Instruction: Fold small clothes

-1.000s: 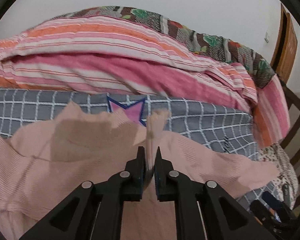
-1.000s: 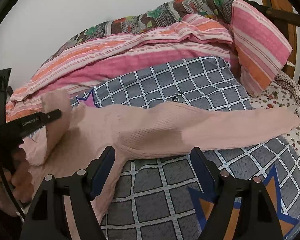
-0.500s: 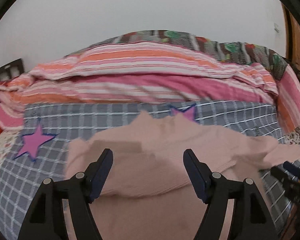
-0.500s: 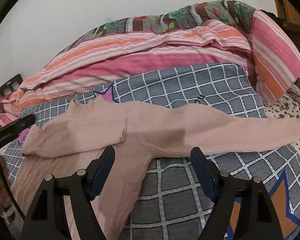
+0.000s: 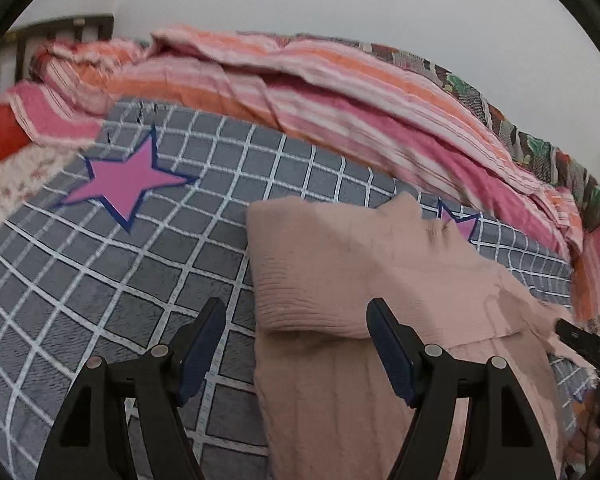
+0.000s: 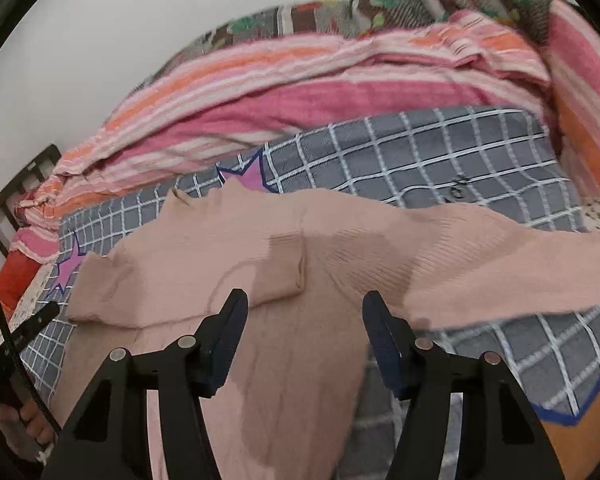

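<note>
A light pink ribbed sweater [image 5: 364,272] lies flat on the grey checked blanket [image 5: 100,280]. Its left sleeve [image 5: 312,280] is folded across the chest. My left gripper [image 5: 296,320] is open and empty, just above the folded sleeve's lower edge. In the right wrist view the sweater [image 6: 300,352] fills the middle, with its right sleeve [image 6: 500,256] stretched out to the right. My right gripper [image 6: 304,312] is open and empty, over the sweater's body below the folded sleeve's cuff [image 6: 280,268].
A pile of pink and orange striped bedding [image 5: 340,92] lies along the wall behind the sweater. A striped pillow [image 6: 584,80] stands at the far right. Pink stars [image 5: 128,176] mark the blanket. The left gripper's tip [image 6: 32,324] shows at the right wrist view's left edge.
My left gripper has let go of the left sleeve, which now lies folded across the chest, and swung left. My right gripper has moved closer over the sweater's body.
</note>
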The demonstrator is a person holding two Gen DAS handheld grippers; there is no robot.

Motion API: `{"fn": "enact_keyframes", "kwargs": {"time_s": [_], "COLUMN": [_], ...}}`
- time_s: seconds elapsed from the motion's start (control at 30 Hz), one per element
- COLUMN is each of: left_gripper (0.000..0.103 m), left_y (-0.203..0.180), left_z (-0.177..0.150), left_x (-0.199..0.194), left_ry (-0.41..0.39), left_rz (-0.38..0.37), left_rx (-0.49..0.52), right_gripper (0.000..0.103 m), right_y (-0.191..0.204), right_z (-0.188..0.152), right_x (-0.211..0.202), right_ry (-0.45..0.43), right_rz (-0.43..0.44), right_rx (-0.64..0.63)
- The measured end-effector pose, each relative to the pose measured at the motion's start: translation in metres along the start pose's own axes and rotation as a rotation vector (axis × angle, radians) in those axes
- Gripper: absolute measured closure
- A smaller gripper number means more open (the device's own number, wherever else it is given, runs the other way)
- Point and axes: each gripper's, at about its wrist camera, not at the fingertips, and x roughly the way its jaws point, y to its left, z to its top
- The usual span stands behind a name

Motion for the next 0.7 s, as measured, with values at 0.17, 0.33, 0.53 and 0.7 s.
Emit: {"fn": "enact_keyframes", "kwargs": {"time_s": [0.17, 0.33, 0.53, 0.7], "left_gripper": [0.031, 0.031, 0.031, 0.031], "left_y": [0.009, 0.011, 0.009, 0.003], "left_z": [0.001, 0.000, -0.002, 0.000], "left_x": [0.009, 0.019, 0.017, 0.011], "left_ry": [0.015, 0.035, 0.016, -0.003], "left_rz": [-0.044, -0.037, -0.030, -0.014], "left_rx": [-0.019, -0.028, -0.013, 0.007], "right_gripper": [0.055, 0.067, 0.099, 0.099], "right_y": [0.005, 0.015, 0.030, 0.013], "right_z": [0.017, 0.013, 0.008, 0.009], "right_x": [0.046, 0.078, 0.066, 0.012], "right_ry": [0.120, 0.205, 0.116, -0.032], "right_rz": [-0.023, -0.053, -0.036, -0.062], "right_rx": [0.005, -0.034, -0.143, -0.118]}}
